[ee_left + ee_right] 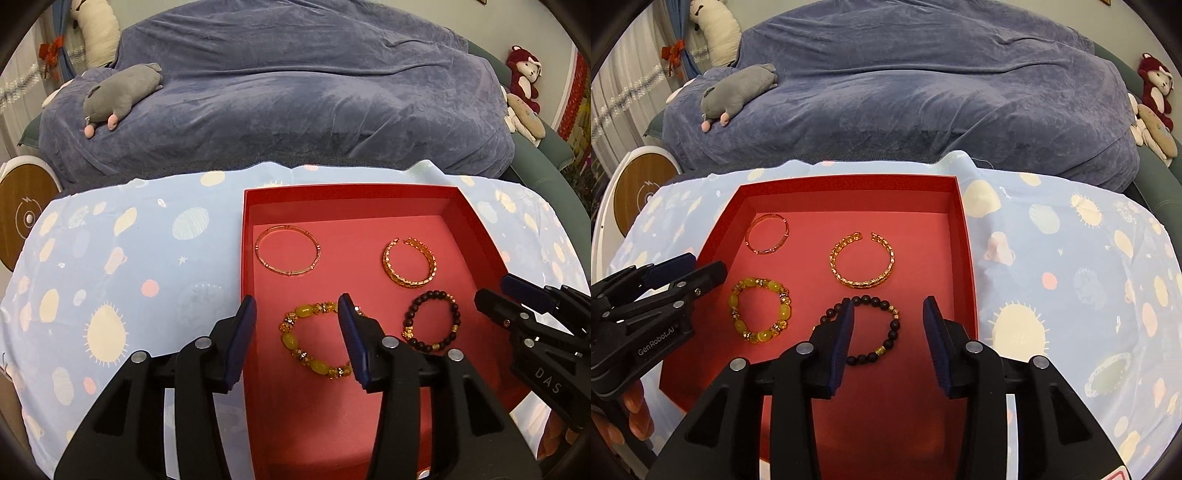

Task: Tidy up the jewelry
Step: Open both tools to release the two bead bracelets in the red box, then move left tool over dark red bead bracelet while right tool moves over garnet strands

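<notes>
All four bracelets lie apart in the red box [476,221], so both grippers hover with fingers spread, yellow bracelet [314,341] between the left fingers [243,332], dark bracelet [873,325] between the right fingers [934,339].

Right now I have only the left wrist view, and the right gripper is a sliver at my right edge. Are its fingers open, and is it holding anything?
Observer: Open. In the right wrist view the right gripper has its fingers spread and holds nothing.
Operator: Where does it sit relative to the dark bead bracelet?
Observer: Lined up with it. Its left finger covers the left side of the dark bead bracelet, and the right side shows in the gap.
Operator: The left gripper hides part of the yellow bead bracelet from me. Is the loop complete?
Observer: Yes. The yellow bead bracelet shows whole, a closed loop lying flat in the red box.
</notes>
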Demonstrator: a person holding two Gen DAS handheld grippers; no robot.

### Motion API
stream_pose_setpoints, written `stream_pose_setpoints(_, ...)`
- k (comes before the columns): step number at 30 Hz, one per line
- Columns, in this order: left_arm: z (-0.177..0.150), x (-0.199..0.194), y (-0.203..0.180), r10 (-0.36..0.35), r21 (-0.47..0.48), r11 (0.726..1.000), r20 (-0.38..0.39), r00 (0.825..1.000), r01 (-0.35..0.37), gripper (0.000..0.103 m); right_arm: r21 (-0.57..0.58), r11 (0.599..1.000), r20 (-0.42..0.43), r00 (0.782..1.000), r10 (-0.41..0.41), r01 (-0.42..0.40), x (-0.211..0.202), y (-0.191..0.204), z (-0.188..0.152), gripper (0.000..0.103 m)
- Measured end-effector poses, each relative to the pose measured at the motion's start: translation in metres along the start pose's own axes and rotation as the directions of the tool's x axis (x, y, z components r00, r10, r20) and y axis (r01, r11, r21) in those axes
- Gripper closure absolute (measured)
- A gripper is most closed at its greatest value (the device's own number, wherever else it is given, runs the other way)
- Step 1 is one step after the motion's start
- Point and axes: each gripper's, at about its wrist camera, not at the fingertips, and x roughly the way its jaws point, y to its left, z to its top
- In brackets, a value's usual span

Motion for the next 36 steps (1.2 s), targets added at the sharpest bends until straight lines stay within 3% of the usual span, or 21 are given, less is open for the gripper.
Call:
stream_pose_setpoints(8, -0.023, -0.041, -0.007, -0.004, 0.007, 1.0, 0.023, 1.0, 0.004, 0.058, 0.021, 1.0, 0.026, 1.0, -0.008, 0.007, -0.043, -0.006, -0.025, 0.065)
stream_pose_setpoints(19, -0.087, -0.073, -0.007, 0.01, 0.0, 1.0, -0.031, 0.999, -0.01, 0.058, 0.064, 0.998, -0.018, 1.0, -0.023, 0.025, -0.077, -0.012, -0.092, 0.065)
stream_pose_setpoints(29, -0.137, -0.068, -0.012, 0.02, -0.018, 1.0, -0.116, 0.993, -0.022, 0.054, 0.071, 0.997, -0.075, 0.997, -0.018, 0.024, -0.086, -0.004, -0.147, 0.065)
stream_pose_setpoints(36, -0.154, -0.052, -0.018, 0.037, -0.019, 0.999, -0.169, 0.985, -0.04, 0.054, 0.085, 0.996, -0.099, 0.995, -0.003, 0.012, -0.084, 0.002, -0.16, 0.065)
